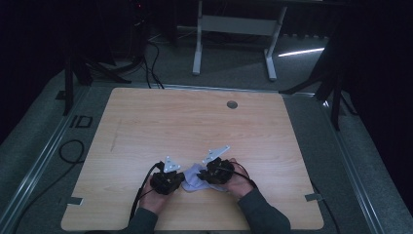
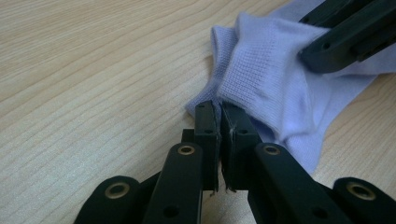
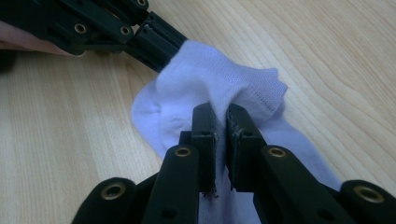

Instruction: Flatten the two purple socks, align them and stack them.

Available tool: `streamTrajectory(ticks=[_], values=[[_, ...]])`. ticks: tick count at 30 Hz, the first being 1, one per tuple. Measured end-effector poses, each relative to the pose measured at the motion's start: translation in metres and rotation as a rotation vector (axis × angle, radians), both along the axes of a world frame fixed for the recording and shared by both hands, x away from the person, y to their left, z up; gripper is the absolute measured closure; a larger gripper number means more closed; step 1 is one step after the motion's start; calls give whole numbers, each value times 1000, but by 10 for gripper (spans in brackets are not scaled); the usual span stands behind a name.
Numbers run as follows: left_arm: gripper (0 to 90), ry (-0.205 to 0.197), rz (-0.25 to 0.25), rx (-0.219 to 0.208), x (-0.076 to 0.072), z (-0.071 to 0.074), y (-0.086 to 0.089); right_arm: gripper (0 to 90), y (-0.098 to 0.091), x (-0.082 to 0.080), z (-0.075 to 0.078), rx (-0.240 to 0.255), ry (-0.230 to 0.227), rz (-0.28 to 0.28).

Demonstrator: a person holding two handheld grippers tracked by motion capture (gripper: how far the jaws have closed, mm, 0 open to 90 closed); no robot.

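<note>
- Two tongs on one white sock, at the near edge of the wooden counter.
- Left tongs clenched on the cuff edge.
- Right tongs pinch a fold mid-sock, a thin gap between the jaws.
- From above, hands and tongs hide most of the sock.
- Room's dark: grey carpet, a white frame behind.

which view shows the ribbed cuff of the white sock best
The left gripper view: the sock lies close, cuff ribbing sharp. The right gripper view shows the cuff partly behind its own fingers. The high view gives a small pale patch.
</note>
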State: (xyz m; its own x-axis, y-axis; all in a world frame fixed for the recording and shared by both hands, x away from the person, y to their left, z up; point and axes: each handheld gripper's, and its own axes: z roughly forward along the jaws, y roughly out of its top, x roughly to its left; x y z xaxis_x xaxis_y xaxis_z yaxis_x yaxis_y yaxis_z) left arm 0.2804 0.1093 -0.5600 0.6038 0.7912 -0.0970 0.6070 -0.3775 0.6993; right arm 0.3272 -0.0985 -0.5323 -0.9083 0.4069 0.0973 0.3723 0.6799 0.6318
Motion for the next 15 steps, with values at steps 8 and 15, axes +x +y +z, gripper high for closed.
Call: streamTrajectory(ticks=[8,15], values=[[847,1,-5,2,0,0,0,767,-1,4,0,19,23,4],[833,1,-3,3,1,0,0,651,5,4,-8,-28,11,11]])
